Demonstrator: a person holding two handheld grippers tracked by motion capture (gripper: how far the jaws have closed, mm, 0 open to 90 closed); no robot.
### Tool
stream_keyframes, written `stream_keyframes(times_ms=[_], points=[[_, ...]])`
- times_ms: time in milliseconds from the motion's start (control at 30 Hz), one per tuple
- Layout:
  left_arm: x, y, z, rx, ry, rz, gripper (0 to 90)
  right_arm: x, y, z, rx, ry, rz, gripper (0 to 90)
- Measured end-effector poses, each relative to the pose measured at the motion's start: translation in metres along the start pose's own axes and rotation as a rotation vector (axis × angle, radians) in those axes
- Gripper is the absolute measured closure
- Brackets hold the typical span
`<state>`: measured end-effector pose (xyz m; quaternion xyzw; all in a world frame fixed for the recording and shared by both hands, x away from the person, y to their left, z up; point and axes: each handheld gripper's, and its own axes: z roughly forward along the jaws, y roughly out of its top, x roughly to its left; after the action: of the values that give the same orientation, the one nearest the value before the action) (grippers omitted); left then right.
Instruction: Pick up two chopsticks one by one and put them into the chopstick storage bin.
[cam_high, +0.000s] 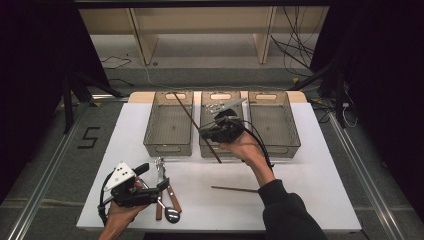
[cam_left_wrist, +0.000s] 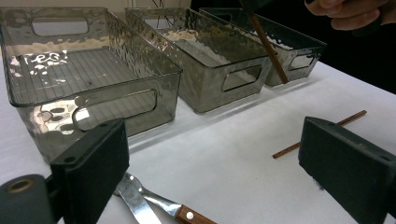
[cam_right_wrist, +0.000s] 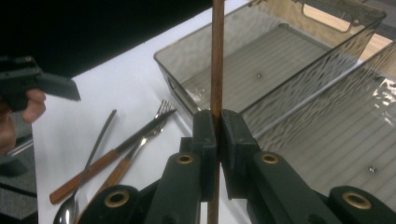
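A thin brown chopstick (cam_high: 195, 126) is clamped between the closed jaws of the right gripper (cam_high: 206, 132), gripped partway along its length; it slants from above the back of the left bin (cam_high: 169, 123) down to a tip over the front wall of the middle bin (cam_high: 209, 151). In the right gripper view the stick (cam_right_wrist: 217, 56) runs straight up out of the pinched pads. The right hand (cam_high: 243, 146) is raised over the middle bin's front edge, the forearm in a dark sleeve coming up from the bottom of the high view. The left gripper (cam_high: 154, 180) sits low near the table's front left corner, held by the left hand (cam_high: 122, 210), jaws spread wide with nothing between them, pointing toward the bins. Three clear smoky bins stand side by side along the far edge of the white table (cam_high: 300, 200), the right bin (cam_high: 274, 122) closing the row; all three look bare inside. A second chopstick (cam_high: 234, 189) lies flat on the table, apart from the bins, with open white surface around it. Beside the left gripper lie a wooden-handled knife (cam_right_wrist: 116, 151), a fork (cam_right_wrist: 140, 142) and a spoon (cam_right_wrist: 84, 177), bunched together.
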<state>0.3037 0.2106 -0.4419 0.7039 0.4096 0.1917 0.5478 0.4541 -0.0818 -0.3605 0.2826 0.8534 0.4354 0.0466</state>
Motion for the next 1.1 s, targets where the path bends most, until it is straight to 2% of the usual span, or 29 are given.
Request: stream_keyframes(times_ms=[33,67,200,233,333,500,633,1000,1100], points=[[0.000,0.000,0.000,0.000,0.001,-0.001,7.8,0.000,0.002,0.001,-0.003,0.003,0.002,85.7],[0.000,0.000,0.000,0.001,0.001,-0.001,7.8,-0.001,0.005,0.003,-0.019,0.028,0.025,85.7],[0.000,0.000,-0.001,-0.001,0.001,0.001,7.8,-0.002,0.012,0.008,-0.040,0.033,0.044,85.7],[0.000,0.000,-0.001,-0.001,0.001,0.001,7.8,-0.002,0.016,0.011,-0.049,0.033,0.062,85.7],[0.001,0.000,-0.001,-0.001,0.001,0.001,7.8,-0.002,0.020,0.015,-0.052,0.028,0.066,85.6],[0.001,0.000,-0.001,-0.001,0.000,0.000,7.8,-0.008,0.032,0.026,-0.077,0.026,0.117,85.7],[0.001,0.000,-0.001,0.000,0.001,0.000,7.8,-0.013,0.042,0.036,-0.086,0.005,0.136,85.6],[0.001,0.001,-0.001,-0.004,0.001,-0.003,7.8,-0.017,0.055,0.051,-0.104,-0.018,0.171,85.6],[0.000,0.001,-0.001,-0.003,0.001,-0.001,7.8,-0.018,0.059,0.056,-0.123,-0.022,0.195,85.6]])
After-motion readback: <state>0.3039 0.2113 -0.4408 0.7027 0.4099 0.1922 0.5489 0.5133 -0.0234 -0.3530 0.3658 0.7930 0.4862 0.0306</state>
